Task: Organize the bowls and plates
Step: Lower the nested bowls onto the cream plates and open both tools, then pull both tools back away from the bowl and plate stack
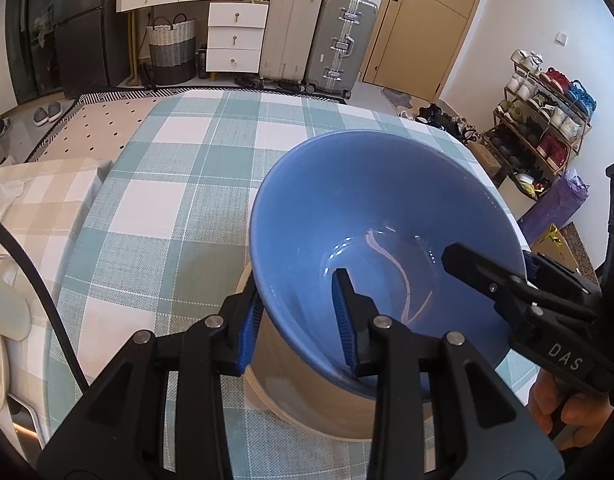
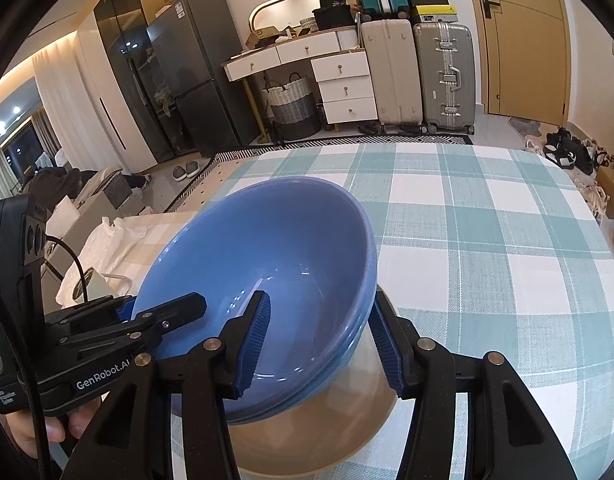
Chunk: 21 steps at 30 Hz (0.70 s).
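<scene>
I hold my left gripper (image 1: 297, 320) and right gripper (image 2: 321, 342) astride opposite rims of the top blue bowl (image 1: 383, 224). Both pinch the wall. Two blue bowls sit nested, tilted, in one beige bowl (image 2: 327, 432) near the checked table's (image 2: 487, 240) front edge.

"GenRobot.AI" – left claw (image 2: 163, 312), "DAS" – right claw (image 1: 483, 264)

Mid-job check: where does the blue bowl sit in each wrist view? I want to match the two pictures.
Left wrist view: blue bowl fills the centre-right, tilted, its near wall between the left gripper fingers.
Right wrist view: the bowl sits centre-left, its right wall between the right gripper fingers.
Shared landmark: the silver suitcase beside the wooden door.
</scene>
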{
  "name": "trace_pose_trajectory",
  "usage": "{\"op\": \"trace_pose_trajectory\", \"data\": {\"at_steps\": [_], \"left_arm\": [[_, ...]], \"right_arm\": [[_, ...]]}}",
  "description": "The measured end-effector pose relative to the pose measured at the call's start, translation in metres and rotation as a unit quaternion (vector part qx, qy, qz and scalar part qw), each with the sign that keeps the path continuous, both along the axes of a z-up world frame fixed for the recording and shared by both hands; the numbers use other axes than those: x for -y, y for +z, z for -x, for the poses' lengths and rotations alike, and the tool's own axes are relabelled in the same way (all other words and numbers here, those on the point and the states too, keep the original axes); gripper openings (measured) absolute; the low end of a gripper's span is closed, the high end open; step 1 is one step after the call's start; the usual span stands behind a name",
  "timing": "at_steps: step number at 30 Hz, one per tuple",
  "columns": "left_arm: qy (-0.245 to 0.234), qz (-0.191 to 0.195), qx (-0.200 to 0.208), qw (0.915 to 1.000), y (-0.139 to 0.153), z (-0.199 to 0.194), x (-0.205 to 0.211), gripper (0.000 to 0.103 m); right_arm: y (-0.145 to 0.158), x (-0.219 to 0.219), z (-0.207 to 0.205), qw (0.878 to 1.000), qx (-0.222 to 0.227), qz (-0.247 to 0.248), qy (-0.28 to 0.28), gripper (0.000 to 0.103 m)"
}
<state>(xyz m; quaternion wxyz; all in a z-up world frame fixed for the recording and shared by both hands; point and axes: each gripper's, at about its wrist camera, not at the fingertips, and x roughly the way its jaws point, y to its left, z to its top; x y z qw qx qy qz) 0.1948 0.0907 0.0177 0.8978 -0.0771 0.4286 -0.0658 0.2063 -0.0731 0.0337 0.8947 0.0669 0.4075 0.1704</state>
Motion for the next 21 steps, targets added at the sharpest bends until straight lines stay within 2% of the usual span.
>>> {"op": "trace_pose_trajectory", "data": {"at_steps": [2,5,7,9,11,13,17,18,19,21], "left_arm": [[0.0,-0.006,0.005,1.0,0.0,0.0,0.001,0.03],[-0.004,-0.011,0.012,0.9999,0.001,0.005,0.003,0.039],[-0.005,-0.015,0.014,0.9998,0.002,0.007,0.003,0.052],[-0.005,-0.017,0.021,0.9996,0.003,0.011,0.001,0.06],[-0.002,-0.016,0.029,0.9995,0.006,0.016,-0.002,0.075],[0.0,-0.012,0.041,0.9991,0.009,0.022,-0.007,0.077],[0.007,-0.014,0.066,0.9977,0.017,0.037,-0.016,0.082],[0.007,-0.012,0.075,0.9971,0.019,0.042,-0.019,0.087],[0.01,-0.011,0.085,0.9963,0.021,0.048,-0.022,0.098],[0.016,-0.008,0.107,0.9941,0.025,0.061,-0.027,0.101]], "right_arm": [[0.0,-0.001,0.001,1.0,-0.001,0.006,0.001,0.052],[0.0,0.003,0.004,1.0,0.001,0.008,-0.005,0.057],[0.0,0.007,0.006,1.0,0.001,0.007,-0.009,0.064],[0.002,0.013,0.007,1.0,0.003,0.003,-0.014,0.075],[0.005,0.019,0.01,1.0,0.006,-0.004,-0.015,0.083],[0.007,0.022,0.015,1.0,0.01,-0.005,-0.015,0.091],[0.015,0.028,0.031,0.999,0.037,-0.002,-0.006,0.101],[0.018,0.029,0.037,0.999,0.048,0.001,-0.006,0.102],[0.02,0.03,0.043,0.998,0.06,0.003,-0.005,0.102],[0.026,0.032,0.056,0.996,0.088,0.005,-0.004,0.102]]}}
